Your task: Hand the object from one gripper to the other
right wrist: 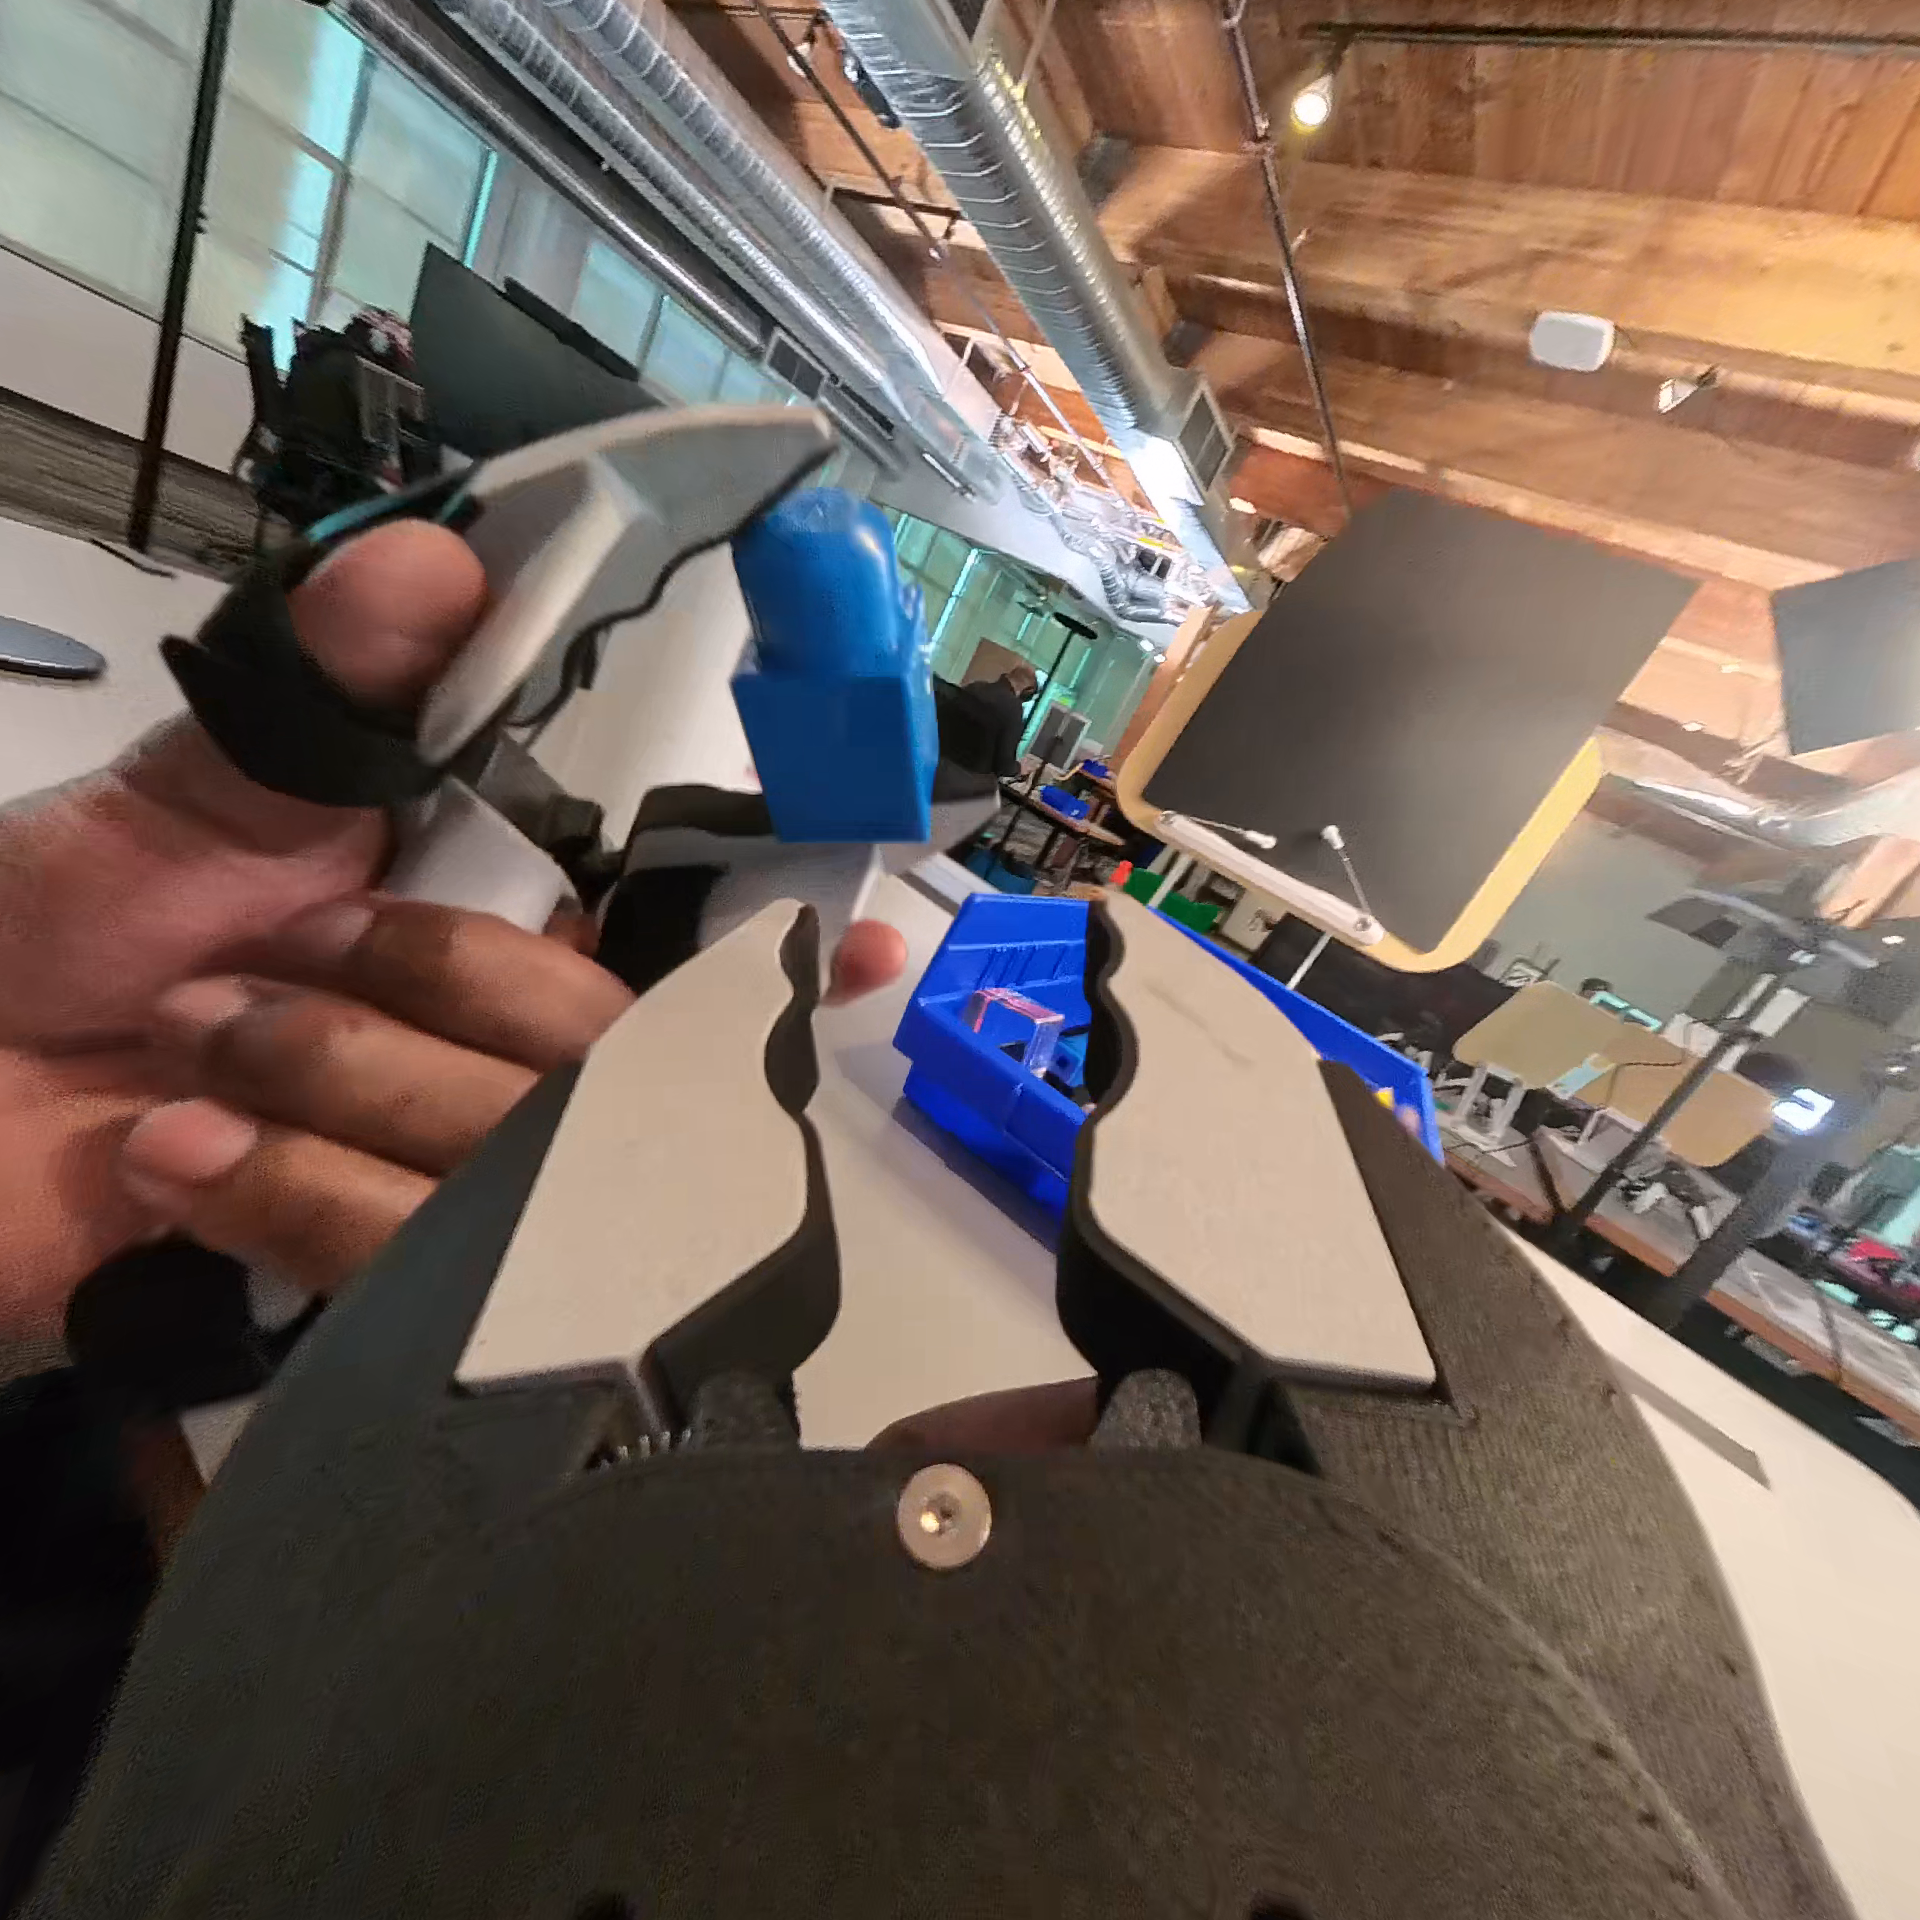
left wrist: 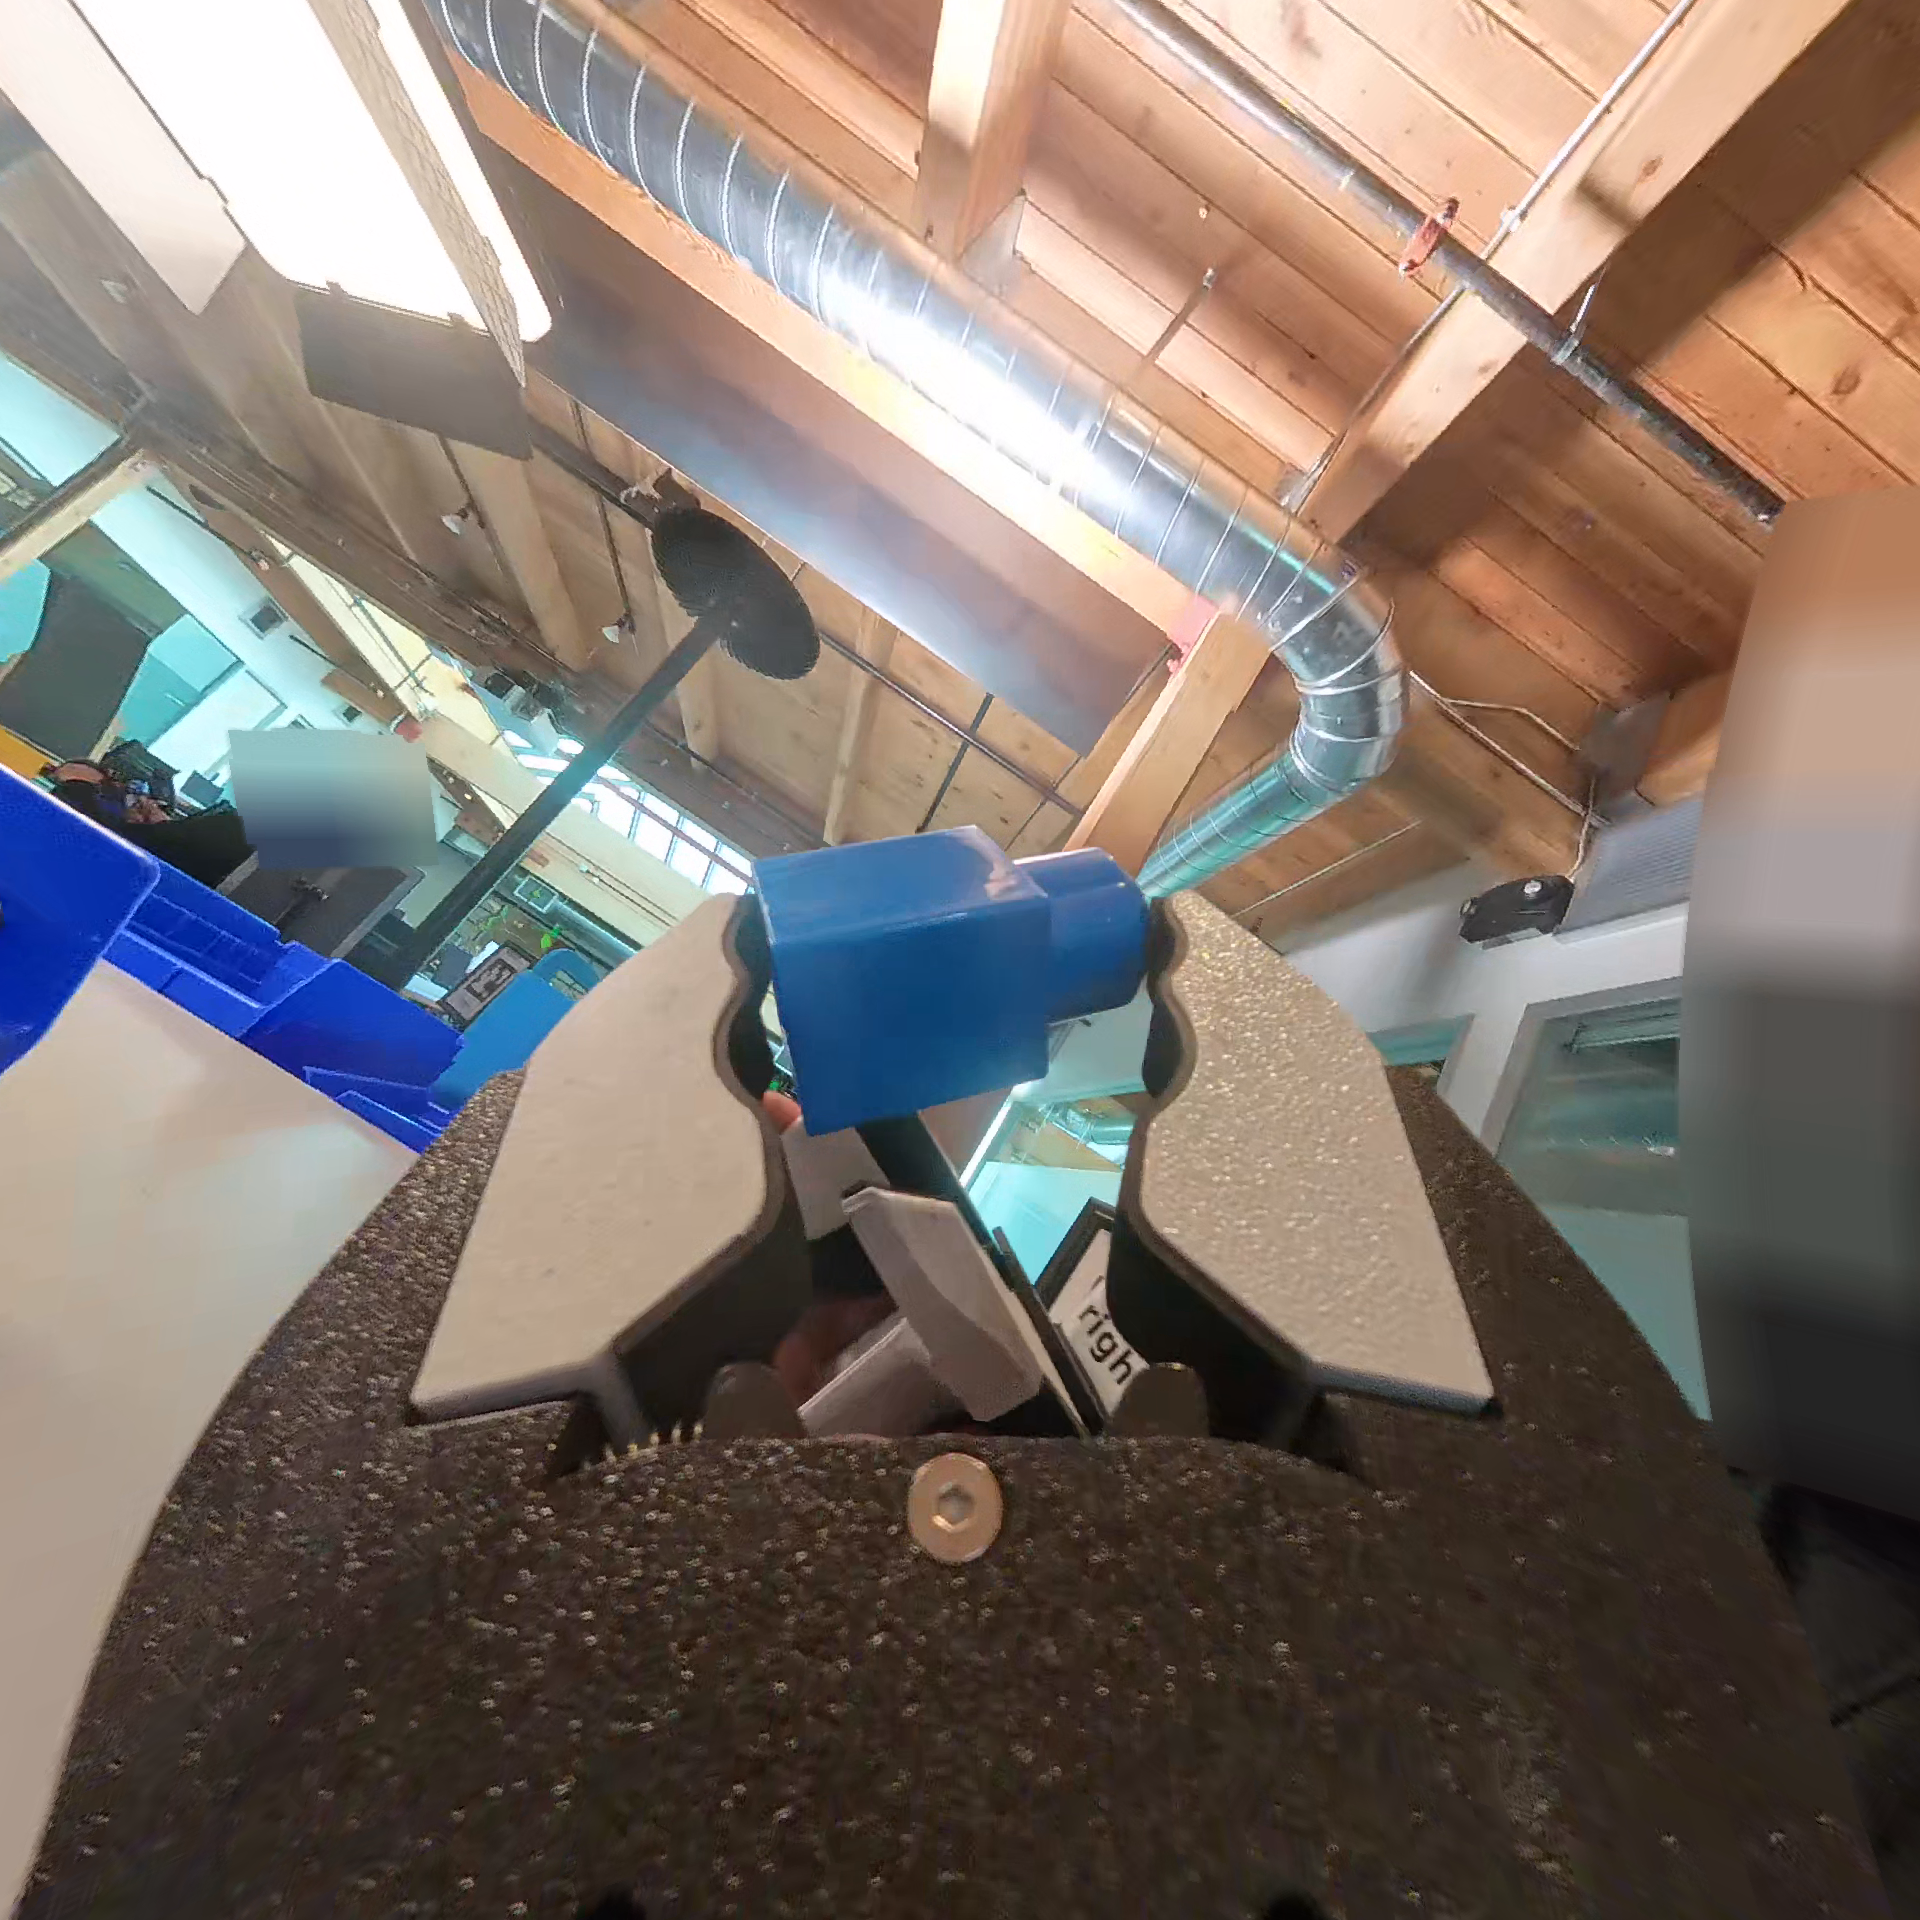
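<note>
In my left wrist view, the left hand-held gripper point(left wrist: 951, 961) is closed on the blue object point(left wrist: 914, 982), a blocky plastic piece with a square body and a narrower rounded end. The object sits in the centre of the frame, pressed between the two grey fingers point(left wrist: 623, 1143) near their tips, with the rounded end touching the finger on the right side of the picture. Behind it I see the wooden ceiling and a silver duct point(left wrist: 935, 312) going from the upper left to the right. At the left edge there is a blue bin point(left wrist: 62, 894) and a part of the white counter point(left wrist: 156, 1195). Below the object, between the fingers, some grey parts of the right hand-held gripper show, but they are partly hidden. In my right wrist view, the right hand-held gripper point(right wrist: 951, 935) is open and holds nothing; its two grey fingers stand well apart in the lower middle of the frame. The blue object point(right wrist: 836, 707) is above them, at the upper centre, held in the left hand-held gripper point(right wrist: 717, 540), which comes in from the left. It does not touch the fingers of the right one. A hand point(right wrist: 239, 935) fills the left side of this frame, with one fingertip in a black loop of the left one. Between the open fingers I see another blue bin point(right wrist: 997, 1039) on the white counter point(right wrist: 935, 1299).
</note>
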Tool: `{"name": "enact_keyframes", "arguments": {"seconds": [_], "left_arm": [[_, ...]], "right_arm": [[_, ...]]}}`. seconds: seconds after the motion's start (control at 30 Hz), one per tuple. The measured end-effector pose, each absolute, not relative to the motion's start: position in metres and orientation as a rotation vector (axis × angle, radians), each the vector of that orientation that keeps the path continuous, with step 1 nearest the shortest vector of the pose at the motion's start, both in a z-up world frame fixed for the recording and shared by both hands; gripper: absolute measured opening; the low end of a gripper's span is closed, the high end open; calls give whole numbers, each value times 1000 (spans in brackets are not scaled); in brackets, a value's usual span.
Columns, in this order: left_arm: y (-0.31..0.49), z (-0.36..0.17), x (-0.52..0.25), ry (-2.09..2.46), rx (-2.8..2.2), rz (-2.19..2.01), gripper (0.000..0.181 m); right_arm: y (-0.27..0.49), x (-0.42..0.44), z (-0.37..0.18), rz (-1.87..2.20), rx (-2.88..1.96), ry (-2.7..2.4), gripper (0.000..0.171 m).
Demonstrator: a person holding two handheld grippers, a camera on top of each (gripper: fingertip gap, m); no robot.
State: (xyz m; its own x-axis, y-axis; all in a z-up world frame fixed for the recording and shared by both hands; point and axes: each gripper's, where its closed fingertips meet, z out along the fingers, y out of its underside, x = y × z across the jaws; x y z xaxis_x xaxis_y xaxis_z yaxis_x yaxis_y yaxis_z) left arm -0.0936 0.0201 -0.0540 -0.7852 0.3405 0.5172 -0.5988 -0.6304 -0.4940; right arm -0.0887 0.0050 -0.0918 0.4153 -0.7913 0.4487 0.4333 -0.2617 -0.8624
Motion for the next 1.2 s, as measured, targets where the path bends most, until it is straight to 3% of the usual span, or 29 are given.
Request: {"name": "enact_keyframes", "arguments": {"seconds": [0.37, 0.53, 0.6, 0.77, 0.9, 1.03, 1.2], "left_arm": [[-15, -77, -107, -1073, 548, 2386, 71], [-30, -84, -117, -1174, 518, 2292, 71], [-34, -89, -116, -1252, 528, 2246, 71], [-31, -103, -99, -1691, 568, 2311, 78], [-11, -104, -79, -2326, 516, 2499, 84], [-4, -118, -78, -2901, 386, 2349, 78], [-14, -135, -87, -2914, 400, 2183, 66]], "right_arm": [[15, -89, -99, -1241, -1425, 332, 58], [7, -89, -93, -1295, -1378, 334, 37], [4, -86, -95, -1330, -1416, 331, 37], [-7, -75, -102, -1486, -1537, 321, 36], [-18, -64, -113, -1639, -1675, 322, 36], [-20, -59, -124, -1717, -1785, 317, 36], [-9, -63, -134, -1796, -1862, 216, 36]]}}
